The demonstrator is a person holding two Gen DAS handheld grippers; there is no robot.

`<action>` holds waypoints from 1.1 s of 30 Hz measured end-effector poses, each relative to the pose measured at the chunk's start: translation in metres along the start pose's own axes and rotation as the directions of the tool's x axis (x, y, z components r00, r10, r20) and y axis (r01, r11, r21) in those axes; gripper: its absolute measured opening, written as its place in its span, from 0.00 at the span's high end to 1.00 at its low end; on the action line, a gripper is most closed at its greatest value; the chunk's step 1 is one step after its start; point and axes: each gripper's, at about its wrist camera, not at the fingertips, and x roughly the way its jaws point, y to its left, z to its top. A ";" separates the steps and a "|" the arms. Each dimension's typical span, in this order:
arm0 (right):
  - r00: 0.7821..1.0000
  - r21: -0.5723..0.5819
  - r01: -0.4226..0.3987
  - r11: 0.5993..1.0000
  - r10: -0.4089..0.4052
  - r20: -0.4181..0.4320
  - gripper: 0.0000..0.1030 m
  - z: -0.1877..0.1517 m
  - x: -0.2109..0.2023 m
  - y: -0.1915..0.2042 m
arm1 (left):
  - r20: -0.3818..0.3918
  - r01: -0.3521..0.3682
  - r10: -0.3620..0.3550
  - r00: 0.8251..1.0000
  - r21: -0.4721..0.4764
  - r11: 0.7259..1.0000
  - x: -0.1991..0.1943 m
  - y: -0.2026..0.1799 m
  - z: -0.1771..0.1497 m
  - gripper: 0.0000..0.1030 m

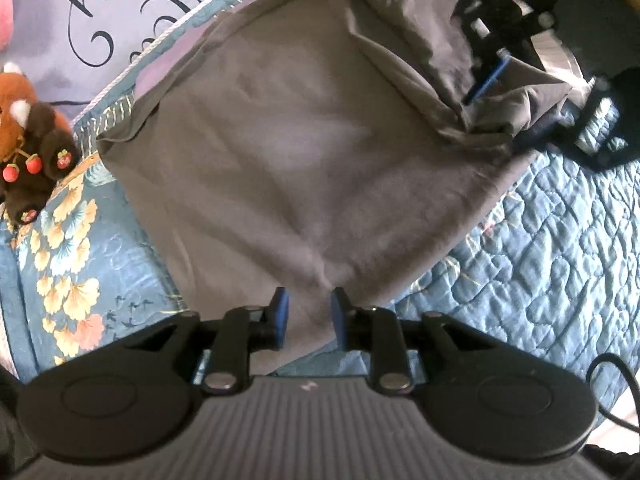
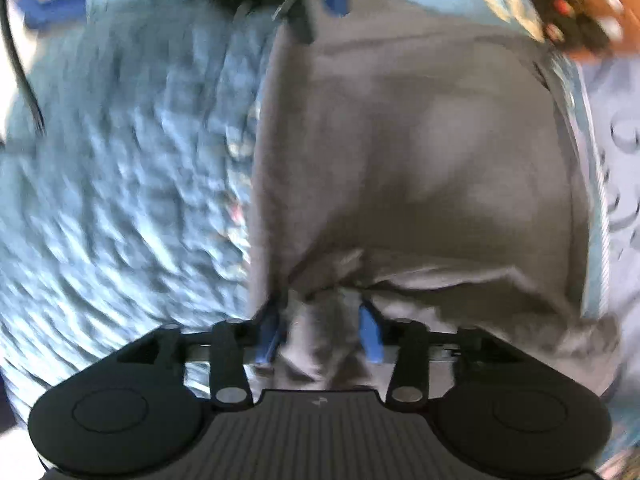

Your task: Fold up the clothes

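Observation:
A grey garment point(image 1: 296, 168) lies spread on the blue quilted bedspread point(image 1: 540, 264). My left gripper point(image 1: 309, 312) is open over the garment's near corner, its blue pads on either side of the cloth with a gap. My right gripper point(image 2: 320, 332) has bunched grey cloth point(image 2: 320, 312) between its blue pads at the garment's opposite end; its jaws stand partly apart around the bunch. It also shows in the left wrist view point(image 1: 490, 76) at the far right, lifting a fold. The right wrist view is motion-blurred.
A brown plush toy point(image 1: 28, 140) with red berries sits on the left of the bed. A lilac pillow with dark script point(image 1: 100, 4) lies at the back. The bedspread has a floral border point(image 1: 64, 264). A black cable point(image 1: 616, 384) runs at the right.

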 end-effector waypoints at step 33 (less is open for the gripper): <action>0.985 0.544 -0.173 0.821 0.133 0.111 0.14 -0.071 0.035 -0.012 | 0.310 0.340 -0.181 0.933 -0.926 0.163 0.051 0.104 -0.138 0.01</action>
